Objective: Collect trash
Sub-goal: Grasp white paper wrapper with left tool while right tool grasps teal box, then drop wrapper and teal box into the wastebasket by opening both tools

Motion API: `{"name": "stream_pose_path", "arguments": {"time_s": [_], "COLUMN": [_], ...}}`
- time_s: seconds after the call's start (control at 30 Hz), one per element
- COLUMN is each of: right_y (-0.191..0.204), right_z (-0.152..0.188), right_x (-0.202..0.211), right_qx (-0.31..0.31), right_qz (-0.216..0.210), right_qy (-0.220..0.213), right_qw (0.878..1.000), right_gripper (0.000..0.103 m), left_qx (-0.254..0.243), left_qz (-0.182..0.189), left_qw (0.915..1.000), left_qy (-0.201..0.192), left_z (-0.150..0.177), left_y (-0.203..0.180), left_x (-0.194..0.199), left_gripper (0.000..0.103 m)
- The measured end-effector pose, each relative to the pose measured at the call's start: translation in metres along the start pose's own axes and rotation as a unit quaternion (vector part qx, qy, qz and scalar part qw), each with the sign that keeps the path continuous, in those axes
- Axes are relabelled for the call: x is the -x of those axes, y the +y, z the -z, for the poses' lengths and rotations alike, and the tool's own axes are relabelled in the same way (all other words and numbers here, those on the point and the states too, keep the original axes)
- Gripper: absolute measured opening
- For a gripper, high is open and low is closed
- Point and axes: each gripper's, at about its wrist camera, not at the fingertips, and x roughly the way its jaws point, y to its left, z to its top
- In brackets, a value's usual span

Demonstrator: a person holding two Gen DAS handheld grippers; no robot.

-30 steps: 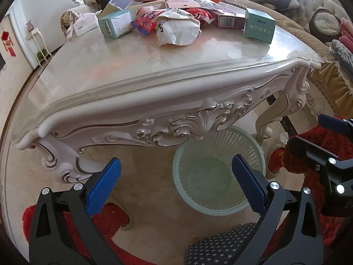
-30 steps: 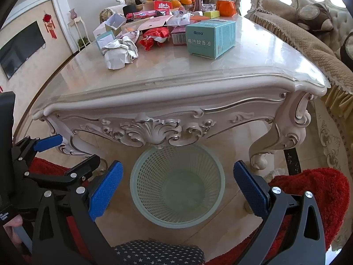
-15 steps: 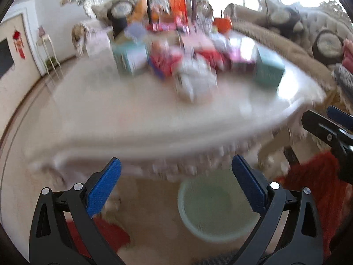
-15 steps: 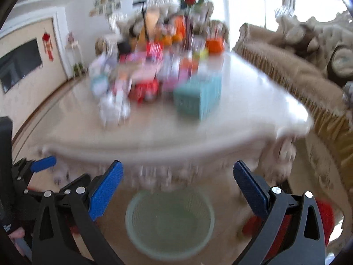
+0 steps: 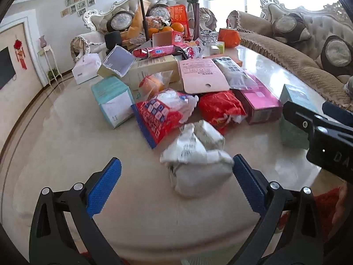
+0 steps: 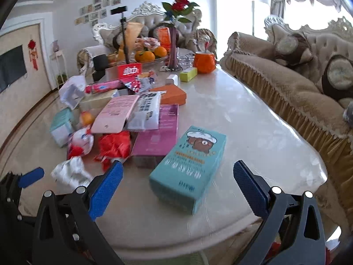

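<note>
A crumpled white paper wad [image 5: 198, 156] lies on the marble table [image 5: 66, 145], nearest the front edge. My left gripper [image 5: 176, 187] is open and empty just before it, the wad near the right pad. A teal box [image 6: 189, 167] lies in front of my right gripper [image 6: 178, 190], which is open and empty at the table's front edge. Behind them lies a heap of trash: a red and white bag [image 5: 163, 117], a red wrapper [image 5: 220, 108], a magenta box [image 5: 258, 101], a pink card [image 5: 200, 75].
Oranges [image 6: 150, 54], a vase with roses [image 6: 174, 35] and an orange mug [image 6: 204, 61] stand at the table's far end. A fringed sofa [image 6: 286, 92] runs along the right. A green basket rim [image 6: 176, 258] shows below the table edge.
Both grippers have risen from below the table edge, where they faced the green basket, to above the tabletop. They now face the trash. Both stayed open.
</note>
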Motion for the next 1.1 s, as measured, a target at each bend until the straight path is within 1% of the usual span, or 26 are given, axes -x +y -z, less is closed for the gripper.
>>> {"name": "stream_pose_path", "arguments": {"time_s": [0.07, 0.1, 0.13, 0.17, 0.2, 0.27, 0.3, 0.33, 0.37, 0.4, 0.43, 0.47, 0.53, 0.57, 0.7, 0.77, 0.8, 0.87, 0.93, 0.97, 1.0, 1.03, 1.1], "right_y": [-0.002, -0.003, -0.004, -0.006, -0.009, -0.017, -0.020, -0.022, -0.025, -0.029, -0.033, -0.037, -0.045, -0.047, -0.061, -0.064, -0.065, -0.064, -0.062, -0.061, -0.060, -0.060, -0.058], "right_z": [0.000, 0.000, 0.000, 0.001, 0.001, 0.003, 0.004, 0.005, 0.006, 0.007, 0.006, 0.006, 0.006, 0.006, 0.004, 0.001, -0.002, -0.003, 0.001, 0.007, 0.016, 0.027, 0.051], "right_x": [-0.004, -0.006, -0.008, -0.011, -0.014, -0.014, -0.014, -0.012, -0.011, -0.009, -0.009, -0.007, -0.006, -0.005, 0.000, 0.008, 0.019, 0.045, 0.069, 0.081, 0.092, 0.101, 0.109], "right_qx": [-0.001, -0.001, -0.001, -0.001, -0.003, -0.005, -0.003, 0.002, 0.004, 0.004, 0.000, -0.005, -0.012, -0.014, -0.056, -0.069, -0.071, -0.060, -0.040, -0.031, -0.024, -0.019, -0.010], "right_qz": [0.007, 0.007, 0.003, -0.006, -0.012, -0.028, -0.029, -0.029, -0.029, -0.035, -0.041, -0.049, -0.067, -0.072, -0.125, -0.151, -0.167, -0.195, -0.216, -0.225, -0.236, -0.242, -0.240], "right_qy": [0.003, 0.004, 0.008, 0.014, 0.020, 0.026, 0.029, 0.029, 0.029, 0.030, 0.032, 0.033, 0.038, 0.039, 0.037, 0.032, 0.024, 0.010, 0.005, 0.009, 0.018, 0.032, 0.070], "right_qw": [1.000, 1.000, 1.000, 1.000, 1.000, 0.999, 0.999, 0.999, 0.999, 0.999, 0.999, 0.998, 0.997, 0.997, 0.990, 0.986, 0.983, 0.979, 0.976, 0.974, 0.971, 0.969, 0.968], "right_gripper": [0.095, 0.091, 0.081, 0.076, 0.066, 0.061, 0.059, 0.055, 0.053, 0.051, 0.049, 0.047, 0.046, 0.046, 0.046, 0.046, 0.046, 0.046, 0.046, 0.046, 0.046, 0.046, 0.046], "left_qx": [-0.001, -0.003, -0.004, -0.006, -0.008, -0.012, -0.014, -0.015, -0.012, -0.007, -0.004, -0.008, -0.018, -0.018, 0.013, 0.031, 0.037, 0.039, 0.016, 0.001, -0.025, -0.039, -0.053], "left_qz": [-0.005, -0.011, -0.012, -0.011, -0.012, -0.011, -0.012, -0.004, 0.008, 0.023, 0.040, 0.040, 0.032, 0.032, 0.060, 0.075, 0.083, 0.109, 0.131, 0.137, 0.146, 0.153, 0.172], "left_qw": [1.0000, 0.9999, 0.9999, 0.9999, 0.9999, 0.9999, 0.9998, 0.9999, 0.9999, 0.9997, 0.9992, 0.9992, 0.9993, 0.9993, 0.9981, 0.9967, 0.9958, 0.9930, 0.9903, 0.9895, 0.9882, 0.9870, 0.9838], "left_qy": [-0.006, -0.006, -0.005, -0.003, 0.002, 0.002, 0.000, -0.002, -0.003, -0.002, 0.003, 0.005, 0.005, 0.005, 0.007, 0.001, -0.004, -0.024, -0.042, -0.044, -0.040, -0.030, 0.004], "left_z": [-0.004, -0.006, -0.006, -0.005, -0.005, -0.004, -0.003, 0.000, 0.000, 0.000, 0.000, 0.001, 0.002, 0.003, 0.006, 0.005, 0.005, 0.008, 0.018, 0.025, 0.039, 0.049, 0.073], "left_y": [0.000, -0.002, -0.001, -0.001, -0.001, -0.002, -0.002, -0.001, 0.000, 0.001, 0.003, 0.003, 0.001, 0.002, 0.014, 0.022, 0.025, 0.031, 0.030, 0.027, 0.021, 0.016, 0.008], "left_x": [-0.003, -0.005, -0.005, -0.006, -0.009, -0.009, -0.009, -0.006, -0.005, -0.004, -0.005, -0.004, -0.003, -0.003, 0.000, 0.009, 0.018, 0.047, 0.083, 0.095, 0.109, 0.115, 0.114], "left_gripper": [0.097, 0.097, 0.097, 0.097, 0.097, 0.097, 0.095, 0.085, 0.079, 0.060, 0.049, 0.049, 0.044, 0.044, 0.043, 0.043, 0.043, 0.043, 0.043, 0.043, 0.044, 0.044, 0.044]}}
